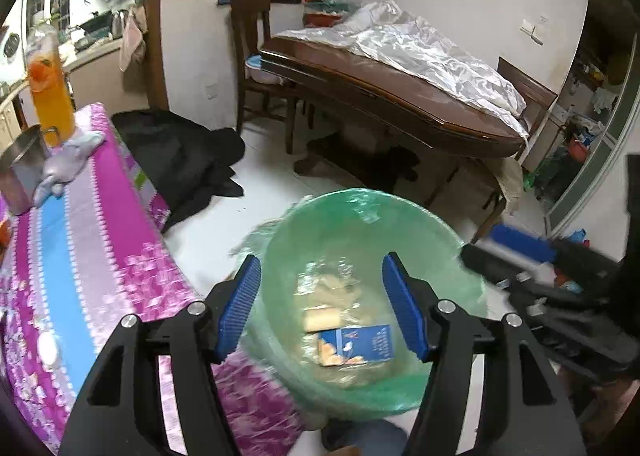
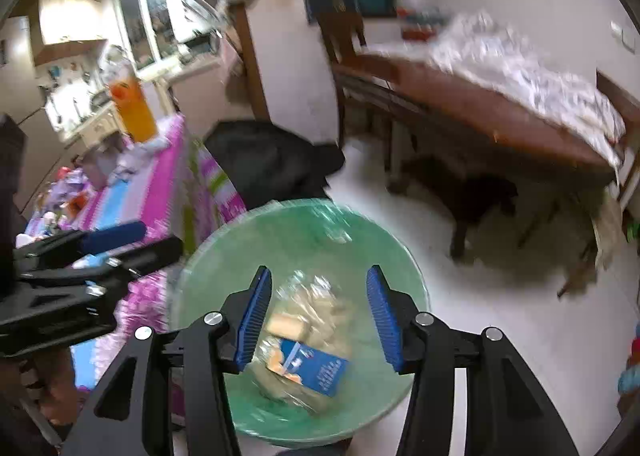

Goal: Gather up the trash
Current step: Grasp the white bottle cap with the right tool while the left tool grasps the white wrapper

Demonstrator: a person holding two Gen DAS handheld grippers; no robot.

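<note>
A trash bin lined with a green bag stands on the floor beside the table; it also shows in the right wrist view. Inside lie a blue carton, a yellow piece and clear wrapping; the carton also shows in the right wrist view. My left gripper is open and empty above the bin. My right gripper is open and empty above the bin too. The right gripper appears at the right of the left wrist view. The left gripper appears at the left of the right wrist view.
A table with a pink and blue striped cloth stands left of the bin, holding an orange drink bottle, a metal cup and a grey cloth. Dark clothing lies on the floor. A wooden table with plastic sheeting stands behind.
</note>
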